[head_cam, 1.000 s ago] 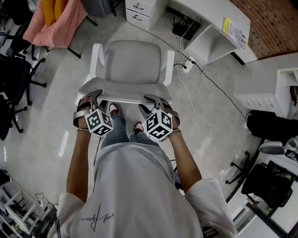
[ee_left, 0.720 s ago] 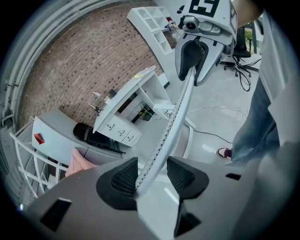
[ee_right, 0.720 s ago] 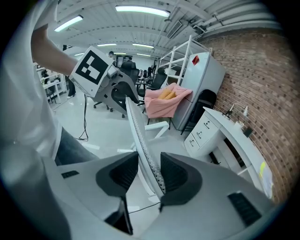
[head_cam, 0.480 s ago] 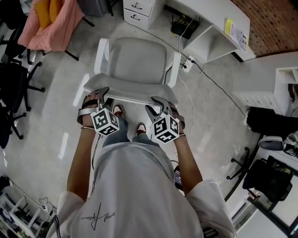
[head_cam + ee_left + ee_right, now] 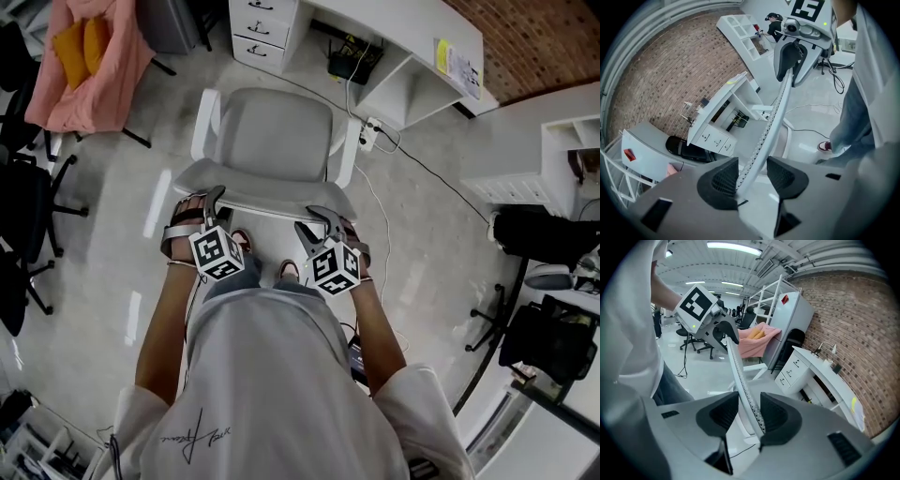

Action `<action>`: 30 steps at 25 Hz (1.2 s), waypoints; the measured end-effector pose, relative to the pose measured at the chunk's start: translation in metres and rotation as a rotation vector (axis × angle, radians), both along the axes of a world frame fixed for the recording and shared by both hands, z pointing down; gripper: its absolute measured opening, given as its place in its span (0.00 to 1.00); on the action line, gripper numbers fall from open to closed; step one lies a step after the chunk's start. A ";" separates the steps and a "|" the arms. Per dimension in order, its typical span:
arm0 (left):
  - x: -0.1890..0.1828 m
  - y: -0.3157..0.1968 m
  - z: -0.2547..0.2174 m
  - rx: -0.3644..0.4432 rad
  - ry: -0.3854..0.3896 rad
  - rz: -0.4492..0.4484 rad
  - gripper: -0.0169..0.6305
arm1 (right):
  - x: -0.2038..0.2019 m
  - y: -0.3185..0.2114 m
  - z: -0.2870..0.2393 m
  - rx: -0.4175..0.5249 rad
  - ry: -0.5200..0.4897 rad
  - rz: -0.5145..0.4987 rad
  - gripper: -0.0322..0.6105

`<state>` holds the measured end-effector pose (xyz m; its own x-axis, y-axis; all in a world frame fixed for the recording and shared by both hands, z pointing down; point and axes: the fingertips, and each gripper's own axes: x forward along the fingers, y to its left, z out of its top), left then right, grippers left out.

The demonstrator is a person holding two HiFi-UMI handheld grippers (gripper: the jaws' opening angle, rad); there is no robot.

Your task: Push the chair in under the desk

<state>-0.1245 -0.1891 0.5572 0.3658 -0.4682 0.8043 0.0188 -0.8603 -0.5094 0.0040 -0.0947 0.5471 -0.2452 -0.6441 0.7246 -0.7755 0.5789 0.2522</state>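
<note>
A pale grey chair [image 5: 279, 131] stands facing the white desk [image 5: 403, 28], with its seat just short of the desk's opening. The thin top edge of the backrest [image 5: 262, 195] runs between the jaws of both grippers. My left gripper [image 5: 208, 199] straddles its left end. In the left gripper view the backrest edge [image 5: 776, 122] rests against one pad, and a gap shows at the other pad of that gripper [image 5: 754, 176]. My right gripper [image 5: 317, 223] straddles the right end in the same way: the backrest edge [image 5: 736, 366] lies against one pad of that gripper [image 5: 749, 411].
A white drawer unit [image 5: 267, 33] stands under the desk's left part. A power strip with a cable [image 5: 367, 136] lies on the floor right of the chair. A chair draped in pink cloth [image 5: 84, 56] and black office chairs [image 5: 23, 216] stand at the left, another black chair [image 5: 544, 337] at the right.
The chair has rolled forward towards the desk, both grippers and the person following it. The jaws stay astride the backrest edge.
</note>
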 end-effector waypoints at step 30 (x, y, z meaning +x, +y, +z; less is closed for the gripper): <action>0.056 -0.092 -0.001 0.031 0.027 0.225 0.30 | 0.040 -0.074 -0.002 0.010 -0.002 0.163 0.31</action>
<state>-0.0686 -0.2812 0.5558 0.4853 -0.3968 0.7791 0.1940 -0.8200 -0.5385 0.0437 -0.1685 0.5453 -0.1383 -0.6826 0.7176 -0.8593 0.4430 0.2557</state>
